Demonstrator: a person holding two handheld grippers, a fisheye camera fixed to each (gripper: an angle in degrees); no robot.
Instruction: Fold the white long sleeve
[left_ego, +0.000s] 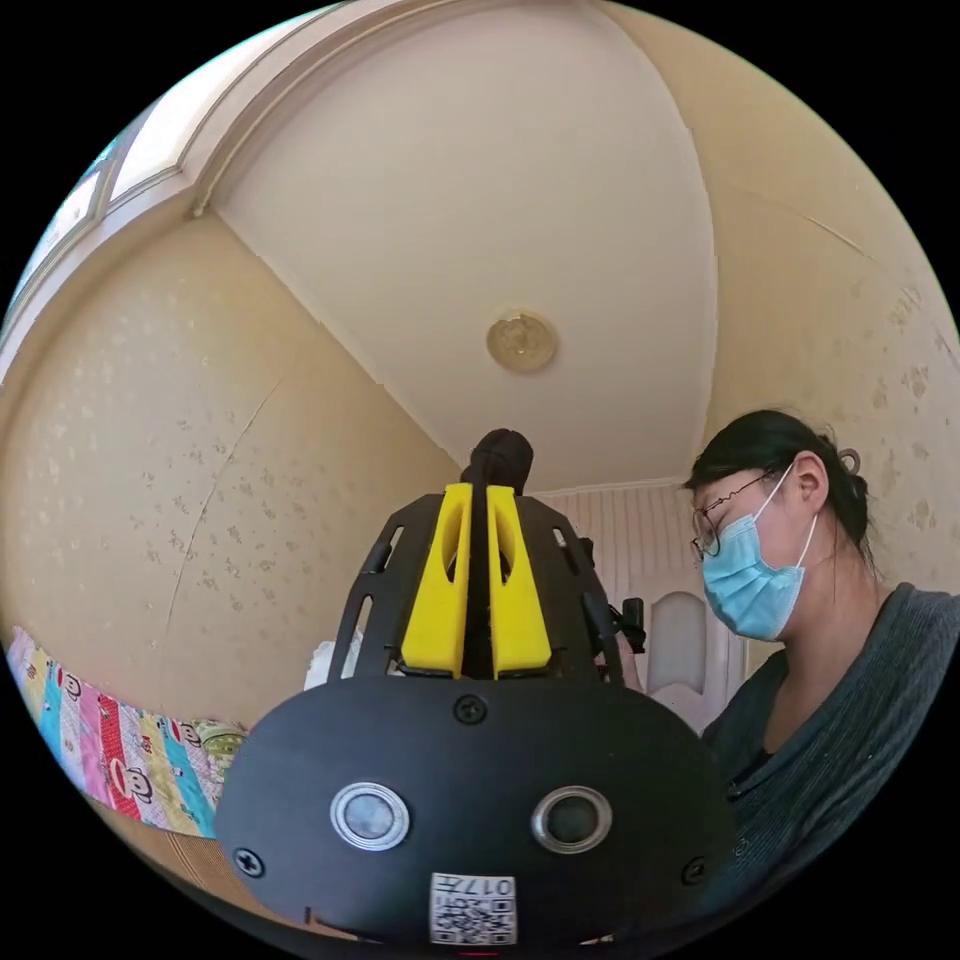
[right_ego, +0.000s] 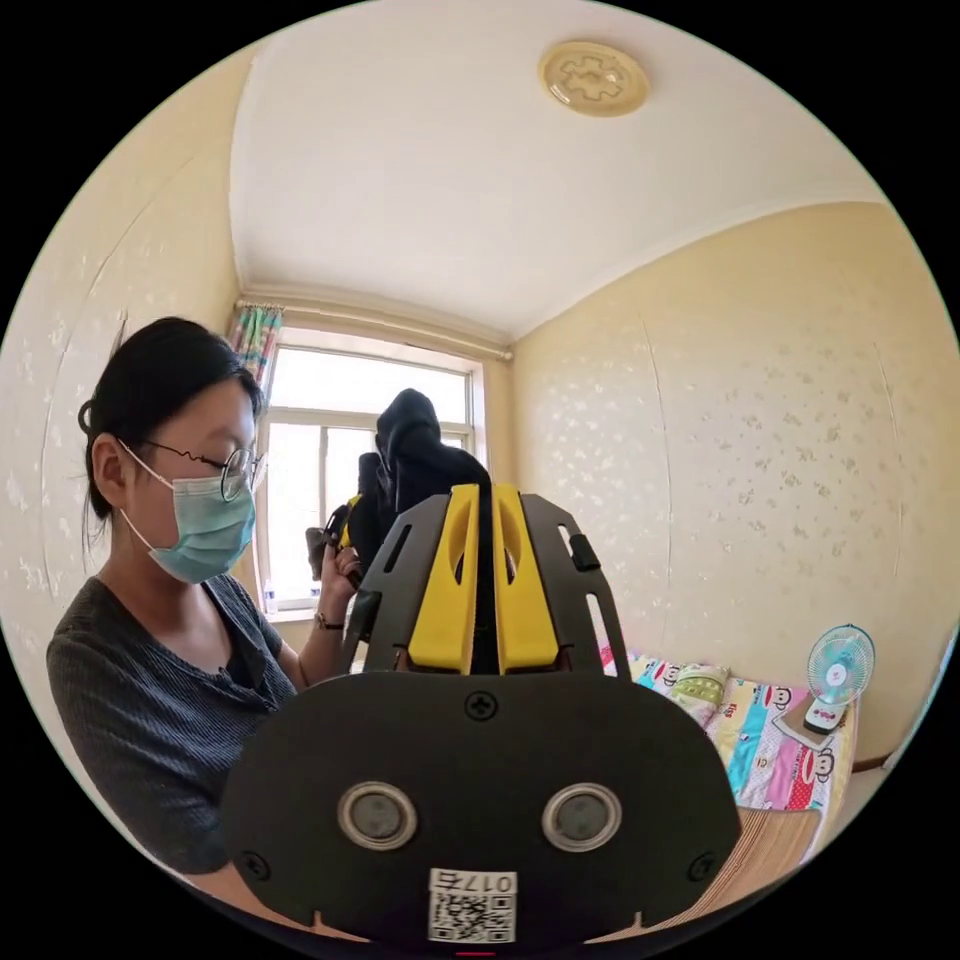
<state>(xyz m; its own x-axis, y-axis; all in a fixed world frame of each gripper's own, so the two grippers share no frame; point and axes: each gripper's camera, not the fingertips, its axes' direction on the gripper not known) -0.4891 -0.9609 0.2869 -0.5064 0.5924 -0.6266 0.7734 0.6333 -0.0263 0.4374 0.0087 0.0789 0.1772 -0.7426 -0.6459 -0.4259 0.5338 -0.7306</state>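
My left gripper (left_ego: 478, 495) and right gripper (right_ego: 484, 495) point up, jaws each pinching dark cloth (right_ego: 415, 455); a person (right_ego: 170, 640) stands near.

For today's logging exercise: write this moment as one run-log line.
left gripper: shut on dark cloth | right gripper: shut on dark cloth | both raised toward ceiling | white long sleeve: unseen

Dark cloth (left_ego: 500, 458) bunched above the left hand-held gripper (left_ego: 478, 500), kind and full shape impossible to tell. Same with the dark cloth (right_ego: 410, 440) above the right hand-held gripper (right_ego: 480, 495). Patterned bedding (right_ego: 770, 740) cut off behind the housing (right_ego: 480, 800).
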